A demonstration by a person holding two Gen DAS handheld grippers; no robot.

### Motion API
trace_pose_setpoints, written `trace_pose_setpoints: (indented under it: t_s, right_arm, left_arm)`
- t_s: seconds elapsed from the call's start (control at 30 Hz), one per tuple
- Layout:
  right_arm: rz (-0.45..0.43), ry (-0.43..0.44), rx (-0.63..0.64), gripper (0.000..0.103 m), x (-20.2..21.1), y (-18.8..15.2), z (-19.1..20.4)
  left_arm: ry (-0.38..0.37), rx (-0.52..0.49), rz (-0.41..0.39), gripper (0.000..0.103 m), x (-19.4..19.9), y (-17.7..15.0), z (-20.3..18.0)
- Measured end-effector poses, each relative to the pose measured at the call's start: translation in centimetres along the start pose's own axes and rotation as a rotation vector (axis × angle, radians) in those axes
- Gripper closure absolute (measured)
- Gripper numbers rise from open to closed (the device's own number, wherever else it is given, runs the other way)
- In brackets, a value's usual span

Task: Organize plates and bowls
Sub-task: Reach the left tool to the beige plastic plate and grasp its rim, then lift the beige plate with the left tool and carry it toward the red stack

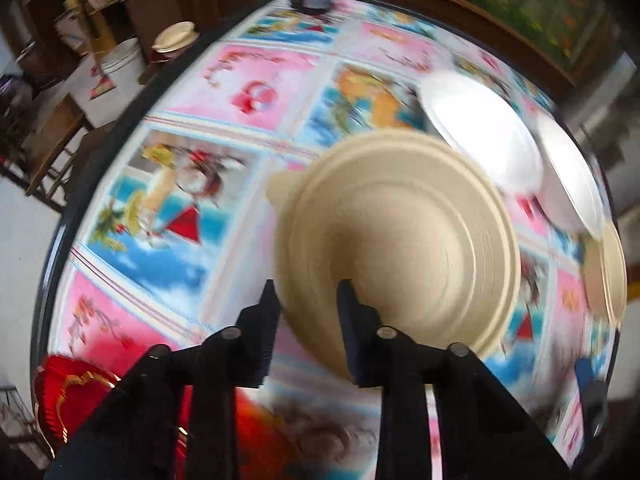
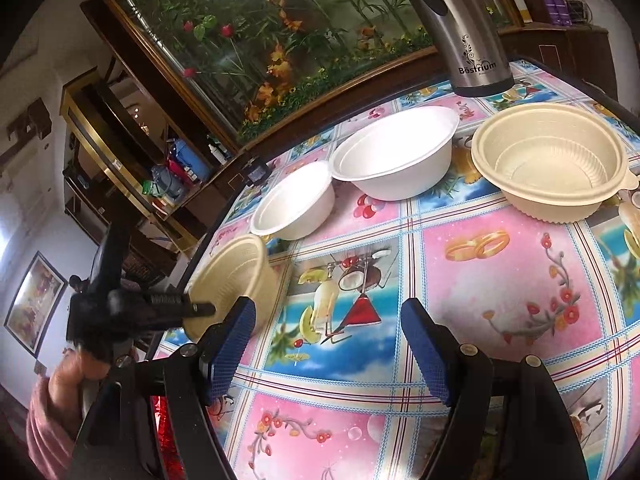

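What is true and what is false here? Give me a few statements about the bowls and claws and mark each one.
1. The right claw is open, with nothing between its fingers. True.
2. The left claw grips a white bowl. False: it is shut on the rim of the small beige bowl, which is tilted.
3. The smaller white bowl and the larger white bowl both stand upright on the tablecloth. True.
4. The large beige bowl sits inside a white bowl. False: it stands by itself on the tablecloth.
5. The steel flask lies on its side. False: it stands upright.
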State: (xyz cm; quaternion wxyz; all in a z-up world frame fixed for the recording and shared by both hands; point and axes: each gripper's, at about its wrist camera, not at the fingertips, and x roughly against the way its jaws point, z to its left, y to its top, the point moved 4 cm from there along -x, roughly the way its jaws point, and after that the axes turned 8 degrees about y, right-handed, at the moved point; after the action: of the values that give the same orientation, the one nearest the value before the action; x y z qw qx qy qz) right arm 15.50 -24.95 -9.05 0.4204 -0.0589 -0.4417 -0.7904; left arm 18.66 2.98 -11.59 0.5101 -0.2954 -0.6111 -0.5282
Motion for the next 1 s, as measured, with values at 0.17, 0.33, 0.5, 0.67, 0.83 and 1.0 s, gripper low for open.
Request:
trace_pose_setpoints:
  t_s: [0.17,0.33,0.5,0.67,0.83,1.0]
  right_arm:
    - [0.01,0.035,-0.034,0.026,-0.1,0.0,-0.4]
    - [0.015,0.042,-0.044,0.026,0.0,0.0,-0.5]
    - [0.028,0.056,-0.056,0.025,0.2,-0.2,-0.7]
    - [0.061,0.045,-0.029,0.025,0.4,-1.1,-0.4]
    - [0.098,0.051,0.003,0.028,0.7,-2.2,0.1]
    - [0.13,0.017,0.044,0.039,0.6,-3.4,0.3]
  left_arm:
    - [-0.066,-0.091,-0.003,0.079,1.8,-3.9,-2.7]
    - [-0.082,-0.171,-0.019,0.079,3.0,-7.0,-4.9]
    - [-0.072,-0.233,-0.049,0.079,4.4,-9.2,-6.1]
    - [-0.056,-0.25,-0.092,0.079,5.0,-10.0,-6.3]
    - [-0.04,-0.261,-0.135,0.079,5.2,-10.1,-6.1]
    - [-0.029,-0.264,-0.161,0.079,5.2,-10.2,-6.1]
